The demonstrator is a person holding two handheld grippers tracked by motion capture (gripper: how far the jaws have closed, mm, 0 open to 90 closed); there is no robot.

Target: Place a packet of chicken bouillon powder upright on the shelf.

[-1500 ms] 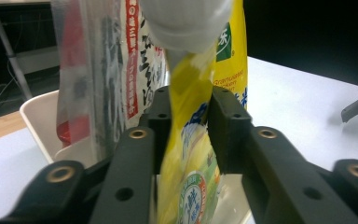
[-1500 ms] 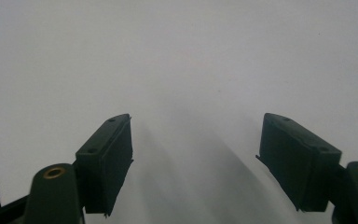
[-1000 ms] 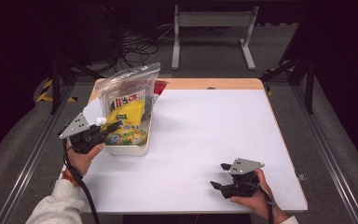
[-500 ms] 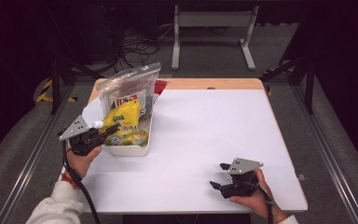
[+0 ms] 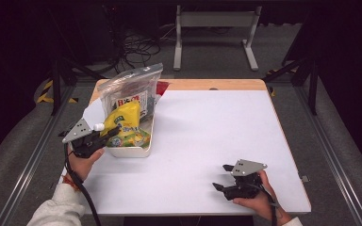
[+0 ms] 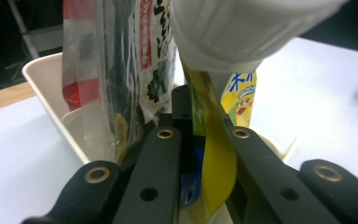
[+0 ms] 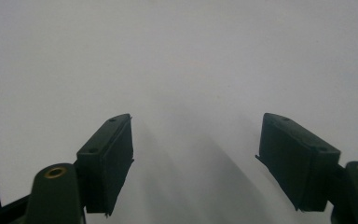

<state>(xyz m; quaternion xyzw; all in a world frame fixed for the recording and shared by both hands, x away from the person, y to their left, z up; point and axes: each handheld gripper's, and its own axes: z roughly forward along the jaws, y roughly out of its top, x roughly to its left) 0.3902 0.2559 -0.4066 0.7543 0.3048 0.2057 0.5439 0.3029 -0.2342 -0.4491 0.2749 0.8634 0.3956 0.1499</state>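
Left claw [image 5: 104, 135] clamped on yellow pouch [image 5: 122, 121], lifted slightly higher vs before, right claw [image 5: 222, 176] wide, unmoved

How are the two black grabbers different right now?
The left gripper is shut, pinching the yellow pouch at the white tub; the right gripper is open with nothing between its jaws. The left gripper sits at the table's left edge by the tub, while the right gripper rests on bare tabletop near the front right. Both are black, hand-held, and carry a grey plate on top.
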